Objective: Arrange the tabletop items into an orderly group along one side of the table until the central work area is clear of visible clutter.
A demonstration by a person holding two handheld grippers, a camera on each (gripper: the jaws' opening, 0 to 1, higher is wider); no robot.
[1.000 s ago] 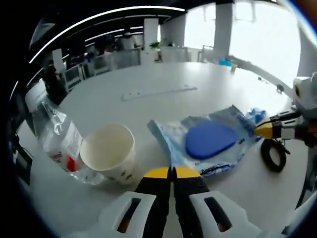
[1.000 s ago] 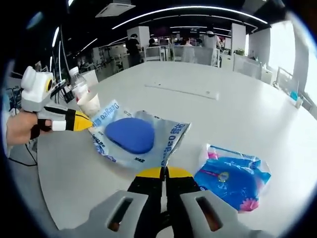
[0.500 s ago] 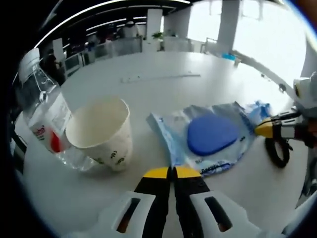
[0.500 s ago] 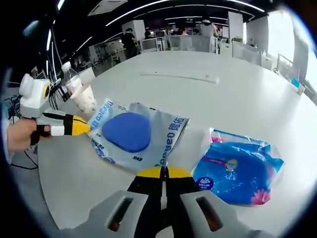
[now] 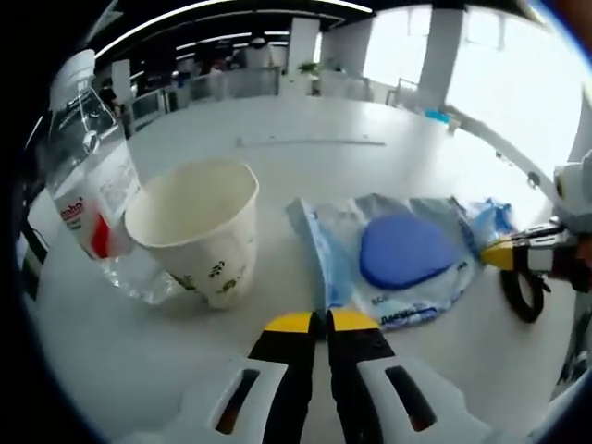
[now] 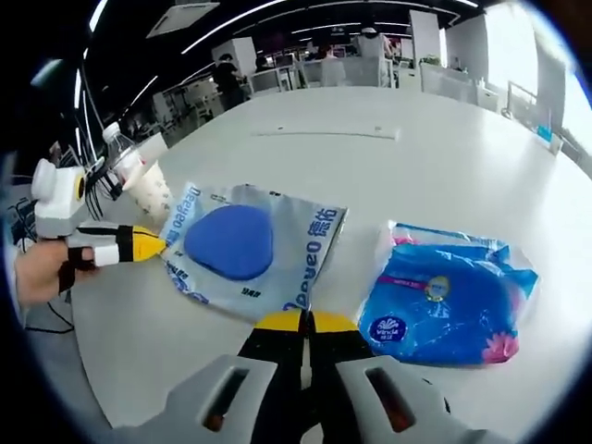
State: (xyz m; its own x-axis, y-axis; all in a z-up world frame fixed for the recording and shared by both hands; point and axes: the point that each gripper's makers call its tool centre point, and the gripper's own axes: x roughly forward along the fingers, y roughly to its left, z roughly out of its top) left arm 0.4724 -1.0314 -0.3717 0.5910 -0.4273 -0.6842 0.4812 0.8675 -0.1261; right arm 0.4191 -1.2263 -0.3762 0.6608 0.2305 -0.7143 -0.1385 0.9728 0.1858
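In the left gripper view, the left gripper point(image 5: 320, 321) comes up from the bottom with its two yellow-tipped jaws pressed together, and nothing is held between them. Just past the tips, a little to the right, lies a flat silver and blue packet point(image 5: 388, 264) with a big blue shape on it. Its near edge is close to the jaw tips but does not touch them. To the left of the tips stands a white paper cup point(image 5: 199, 227), upright and open at the top. Right behind the cup, on its left, is a clear plastic water bottle point(image 5: 88, 190) with a red and white label, and it seems to touch the cup. At the right edge the right gripper point(image 5: 504, 254) pokes in, with its yellow tip at the far end of the packet. A black ring point(image 5: 523, 294) lies on the white table point(image 5: 305, 162) below it.

In the right gripper view, the right gripper point(image 6: 302, 323) also has its jaws closed tight, with nothing in them. The silver and blue packet point(image 6: 242, 252) lies just ahead and to the left of the tips. A blue pack of tissues point(image 6: 450, 296) lies to the right of the tips, near the packet but apart from it. On the left, a hand point(image 6: 42, 268) holds the left gripper point(image 6: 148, 245), whose yellow tip is at the packet's left edge. I cannot tell if it touches. Behind it stand the paper cup point(image 6: 148, 192) and the bottle point(image 6: 118, 153).
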